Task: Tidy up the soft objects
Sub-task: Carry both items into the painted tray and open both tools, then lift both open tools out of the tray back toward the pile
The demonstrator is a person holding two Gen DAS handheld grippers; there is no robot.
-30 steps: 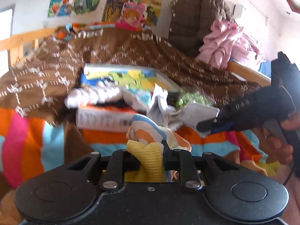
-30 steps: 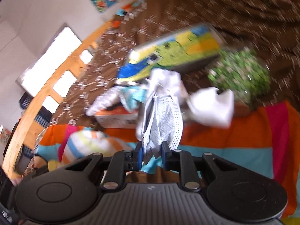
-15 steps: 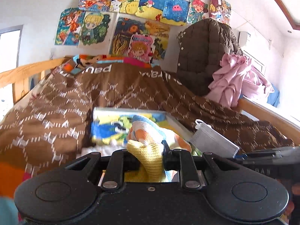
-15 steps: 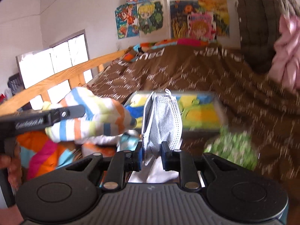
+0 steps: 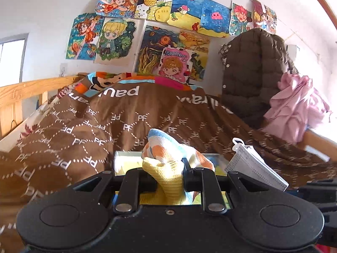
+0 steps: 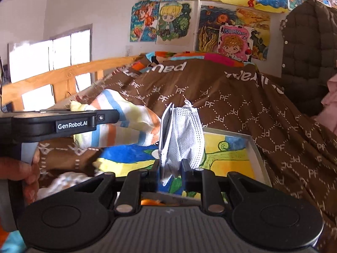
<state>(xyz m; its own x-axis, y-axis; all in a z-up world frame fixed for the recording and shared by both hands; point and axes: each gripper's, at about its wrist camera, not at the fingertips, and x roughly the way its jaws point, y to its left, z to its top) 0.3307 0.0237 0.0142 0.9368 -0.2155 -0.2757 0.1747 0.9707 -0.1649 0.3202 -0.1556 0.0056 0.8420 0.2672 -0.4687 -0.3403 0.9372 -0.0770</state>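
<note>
My left gripper [image 5: 169,172] is shut on a striped sock [image 5: 166,149] with a yellow cuff and orange and blue bands. The sock sticks up between the fingers and shows again in the right wrist view [image 6: 126,124], held out by the left gripper's finger [image 6: 105,116]. My right gripper [image 6: 170,168] is shut on a folded grey-white face mask [image 6: 183,135], which stands upright. That mask also appears at the right of the left wrist view [image 5: 252,164]. Both are held in the air over a shallow box with a painted picture [image 6: 256,154].
A brown patterned quilt [image 5: 126,122] covers the bed behind the box. A wooden bed rail [image 6: 69,78] runs along the left under a window. A brown padded jacket [image 5: 252,73] and a pink garment [image 5: 294,109] hang at the right. Drawings [image 5: 168,21] cover the wall.
Both grippers have lifted and swung up from the pile on the bed toward the wall, each keeping its item. The right view has rolled level. The pile has dropped out of sight.
</note>
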